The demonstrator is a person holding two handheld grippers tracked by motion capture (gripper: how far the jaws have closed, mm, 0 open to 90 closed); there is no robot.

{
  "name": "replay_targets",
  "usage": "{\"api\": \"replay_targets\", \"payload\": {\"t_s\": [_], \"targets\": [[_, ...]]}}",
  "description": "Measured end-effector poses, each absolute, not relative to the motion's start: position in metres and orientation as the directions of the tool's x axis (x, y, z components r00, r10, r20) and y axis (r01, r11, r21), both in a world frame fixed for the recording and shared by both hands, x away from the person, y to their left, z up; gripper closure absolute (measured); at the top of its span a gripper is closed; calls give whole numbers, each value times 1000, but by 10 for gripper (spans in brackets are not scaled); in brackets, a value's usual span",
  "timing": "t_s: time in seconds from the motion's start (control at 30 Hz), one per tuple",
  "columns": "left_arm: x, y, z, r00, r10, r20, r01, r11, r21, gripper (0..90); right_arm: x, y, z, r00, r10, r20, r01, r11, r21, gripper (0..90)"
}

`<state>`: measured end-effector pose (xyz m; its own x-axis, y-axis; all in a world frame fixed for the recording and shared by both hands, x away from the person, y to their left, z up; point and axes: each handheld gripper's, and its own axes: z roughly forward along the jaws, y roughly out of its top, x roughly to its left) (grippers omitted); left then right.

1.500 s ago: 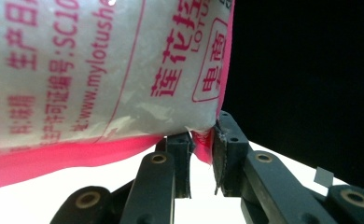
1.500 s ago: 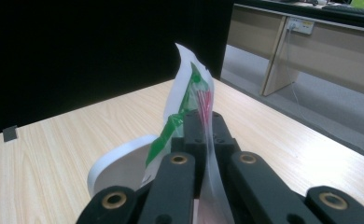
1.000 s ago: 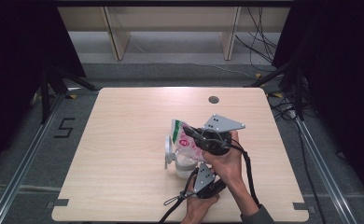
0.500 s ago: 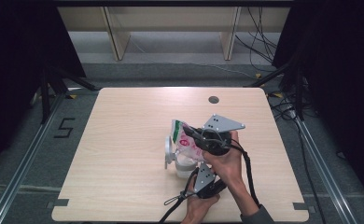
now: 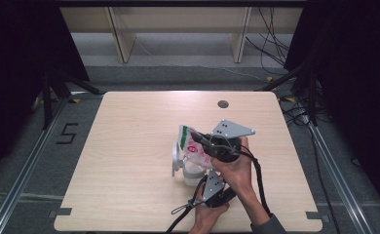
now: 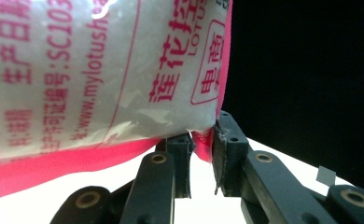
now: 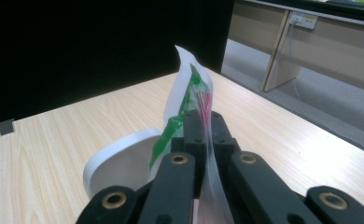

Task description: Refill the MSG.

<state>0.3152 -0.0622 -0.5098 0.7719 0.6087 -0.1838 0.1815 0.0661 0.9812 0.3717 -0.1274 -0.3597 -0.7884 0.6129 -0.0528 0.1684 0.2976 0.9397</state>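
- The bag (image 5: 194,146), a white plastic pouch with pink print and a pink edge, is hanging in the air over the middle-right part of the surface (image 5: 129,161), tilted above a white container (image 5: 190,170).
- The container is standing on the surface right under the bag; a white rounded lid-like part (image 7: 119,163) is sticking up at its left side.
- You are holding the right hand-held gripper (image 5: 212,146) at the bag's right side; the grey three-cornered plate (image 5: 231,129) is sitting on top of it.
- In the right gripper view the right hand-held gripper (image 7: 202,128) is fully closed, its black jaws pinching a thin top edge of the bag (image 7: 192,93), where green and pink print is showing.
- You are holding the left hand-held gripper (image 5: 208,183) lower, near the front edge of the surface, pointing up toward the bag's bottom.
- In the left gripper view the left hand-held gripper (image 6: 202,149) is nearly closed, its jaws clamping the pink bottom corner of the bag (image 6: 101,84), with the pouch body looming just above the jaws.
- So the bag is being gripped at two spots, top edge by the right one and bottom corner by the left one.
- Both of your hands are sitting close together, right hand (image 5: 237,168) above left hand (image 5: 207,217) in the high view.
- A cable (image 5: 258,180) is trailing from the right hand-held gripper toward you.
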Motion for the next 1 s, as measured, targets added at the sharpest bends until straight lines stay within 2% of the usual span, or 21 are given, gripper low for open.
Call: {"api": "replay_targets", "payload": {"t_s": [0.67, 0.7, 0.73, 1.0], "targets": [[315, -61, -510, 772, 610, -180, 181, 60, 982, 780, 370, -127, -360, -784, 620, -35, 189, 291, 938, 900], [313, -66, -510, 770, 594, -232, 195, 127, 972, 780, 370, -127, -360, -783, 620, -36, 188, 292, 938, 900], [315, -62, -510, 772, 610, -181, 180, 63, 982, 780, 371, -126, -361, -787, 616, -33, 182, 283, 942, 900], [315, -62, -509, 771, 610, -183, 183, 63, 981, 780, 372, -127, -360, -790, 611, -51, 169, 297, 940, 900]]}}
